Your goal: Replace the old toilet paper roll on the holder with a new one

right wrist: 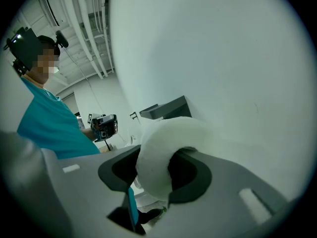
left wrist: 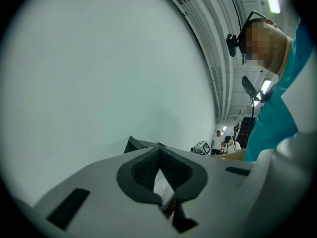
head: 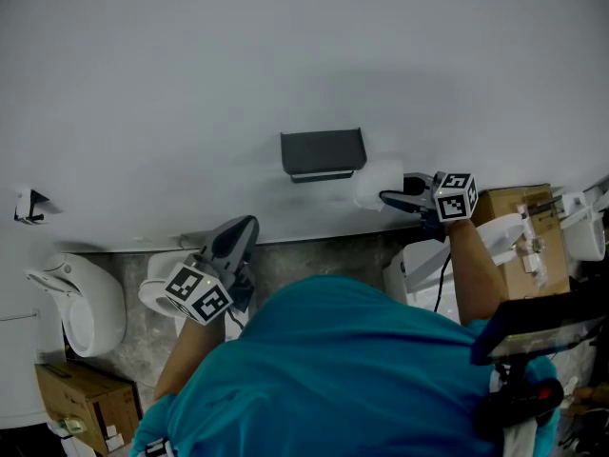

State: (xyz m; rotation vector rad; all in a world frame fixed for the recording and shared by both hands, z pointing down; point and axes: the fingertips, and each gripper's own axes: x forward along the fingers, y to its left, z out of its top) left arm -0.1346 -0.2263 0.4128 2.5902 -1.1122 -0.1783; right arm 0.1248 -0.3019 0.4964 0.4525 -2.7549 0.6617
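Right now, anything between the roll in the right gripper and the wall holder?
Nothing visible. The roll, clamped in the right gripper, hangs just right of the holder, with only bare wall between.

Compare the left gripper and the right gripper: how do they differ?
The right gripper grips a white toilet paper roll; the left gripper has its fingers together, empty. The right gripper sits beside the dark holder on the wall; the left gripper hangs apart from it, lower in the head view. Both carry marker cubes.
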